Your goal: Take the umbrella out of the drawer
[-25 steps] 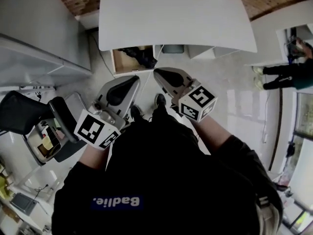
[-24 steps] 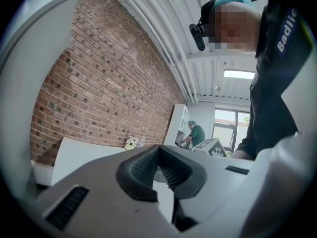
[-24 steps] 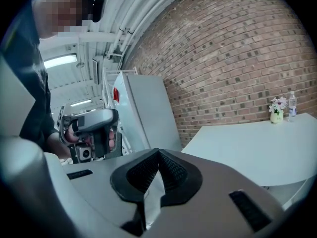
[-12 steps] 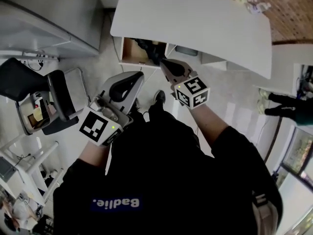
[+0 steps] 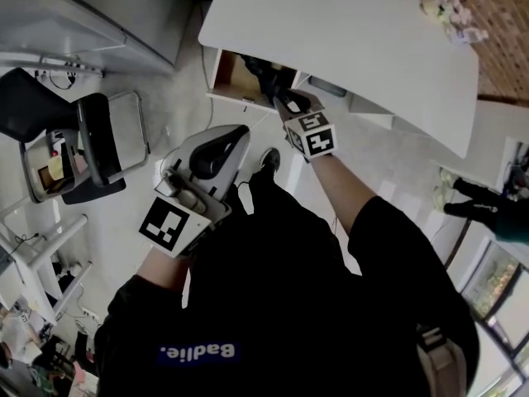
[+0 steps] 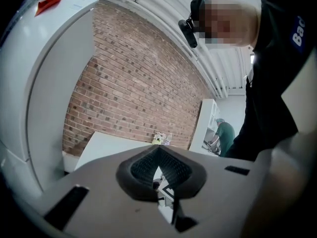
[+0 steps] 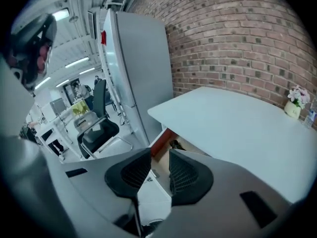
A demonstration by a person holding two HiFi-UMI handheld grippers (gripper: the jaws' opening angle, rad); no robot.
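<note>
Closest to me, my left tongs (image 6: 159, 152) sit by my body, pressed together with nothing in them, pointing roughly level and taking no part in the job. Further out, my right tongs (image 7: 158, 168) angle down toward the open drawer (image 5: 231, 83) under the white counter (image 5: 355, 31). Their jaws have just been opening and stand partway apart, a modest gap with nothing between the pads. Beyond their tips the umbrella (image 5: 261, 71) lies as a dark bundle inside the drawer, toward its right side and partly tucked below the counter's edge. I can't make out its handle from here.

I read this as the reach, with the grasp not yet made. Next I need to carry the right tongs into the drawer and spread the jaws wider if the bundle proves thicker than the gap. Then I set a pad on either side, close firmly, and lift it out without snagging the counter's edge or the drawer front.
</note>
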